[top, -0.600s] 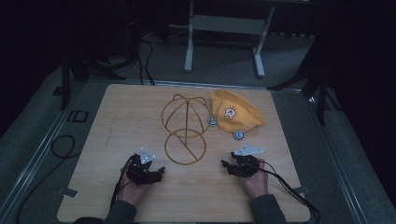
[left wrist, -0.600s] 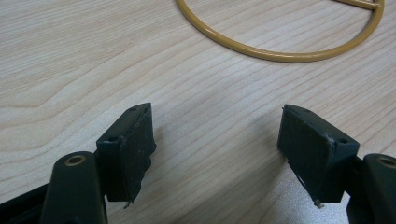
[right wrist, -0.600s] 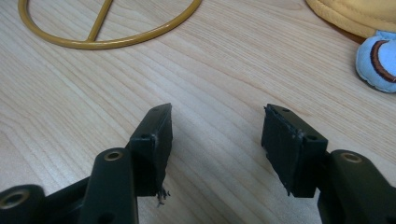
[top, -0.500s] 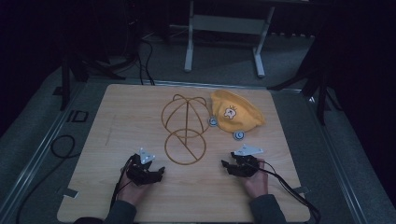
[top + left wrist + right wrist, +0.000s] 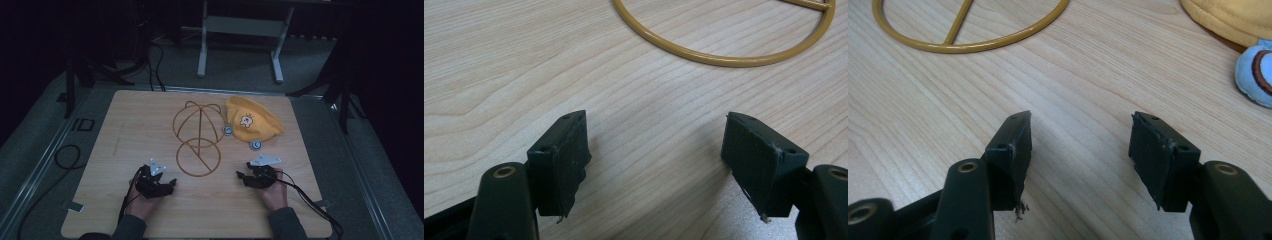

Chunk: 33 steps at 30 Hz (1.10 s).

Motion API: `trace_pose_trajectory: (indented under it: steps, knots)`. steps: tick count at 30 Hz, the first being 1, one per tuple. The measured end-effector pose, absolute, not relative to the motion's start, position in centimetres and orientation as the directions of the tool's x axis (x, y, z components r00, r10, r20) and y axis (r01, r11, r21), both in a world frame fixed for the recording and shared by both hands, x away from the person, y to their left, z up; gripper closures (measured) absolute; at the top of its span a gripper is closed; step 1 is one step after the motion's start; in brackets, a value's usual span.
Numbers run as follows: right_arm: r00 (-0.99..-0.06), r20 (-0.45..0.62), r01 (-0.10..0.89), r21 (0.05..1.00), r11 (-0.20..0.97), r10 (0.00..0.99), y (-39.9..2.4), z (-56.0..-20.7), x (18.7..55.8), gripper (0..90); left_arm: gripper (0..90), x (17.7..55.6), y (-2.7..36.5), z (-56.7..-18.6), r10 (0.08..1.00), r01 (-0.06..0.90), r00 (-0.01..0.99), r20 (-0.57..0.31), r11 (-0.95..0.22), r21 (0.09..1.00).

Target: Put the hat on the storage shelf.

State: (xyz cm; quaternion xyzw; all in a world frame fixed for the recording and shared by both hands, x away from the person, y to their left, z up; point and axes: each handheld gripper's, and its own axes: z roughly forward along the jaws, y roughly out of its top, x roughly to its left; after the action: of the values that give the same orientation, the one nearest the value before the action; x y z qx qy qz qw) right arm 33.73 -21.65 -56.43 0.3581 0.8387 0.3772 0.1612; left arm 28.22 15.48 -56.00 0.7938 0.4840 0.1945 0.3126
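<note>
Black jaws stand wide apart on both grippers, with nothing but bare wood grain between them. The left gripper (image 5: 159,184) rests low on the near part of the desk (image 5: 125,125), held in a hand that comes in from the bottom edge; in the left gripper view its pads (image 5: 566,160) frame empty desk, with the round base ring of the wire hat stand (image 5: 724,50) curving past just beyond. The right gripper (image 5: 252,178) sits level with it on the other side, also empty; the right gripper view shows the same ring (image 5: 968,40) off to one side and the brim of the yellow hat (image 5: 1233,20) at the far corner, with a pale blue round piece (image 5: 1255,72) just below it.

From above, the wire hat stand (image 5: 197,137) is in the middle of the desk, its domed frame bare. The yellow hat (image 5: 250,125) lies flat on the wood just beside the stand, at its right, with two small round pieces (image 5: 255,145) close to its brim.

Judged from this layout, the work looks to be at its very start: the likely aim is to set the hat on the stand, and no part of that is done. The hat is untouched and both grippers are near it yet apart from it. Reaching, gripping, lifting and placing all remain.
</note>
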Motion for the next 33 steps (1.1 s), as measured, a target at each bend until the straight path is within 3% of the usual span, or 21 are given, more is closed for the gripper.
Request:
trace_pose_trajectory:
  steps: [11,21,33]
  knots:
    - [-0.706,-0.05,0.491,0.685,0.539,0.706,-21.6,-55.3,35.4,49.2,27.4,28.3,15.5,-56.0,0.89,0.648,0.456,0.006,-0.337,0.683]
    - [-0.64,-0.137,0.493,0.681,0.541,0.756,-23.0,-53.8,38.3,61.7,27.4,28.3,15.4,-56.0,0.891,0.648,0.454,0.005,-0.334,0.684]
    - [-0.6,-0.229,0.49,0.652,0.579,0.766,-22.7,-53.7,42.0,63.2,27.4,28.3,15.5,-56.0,0.89,0.648,0.456,0.004,-0.335,0.684]
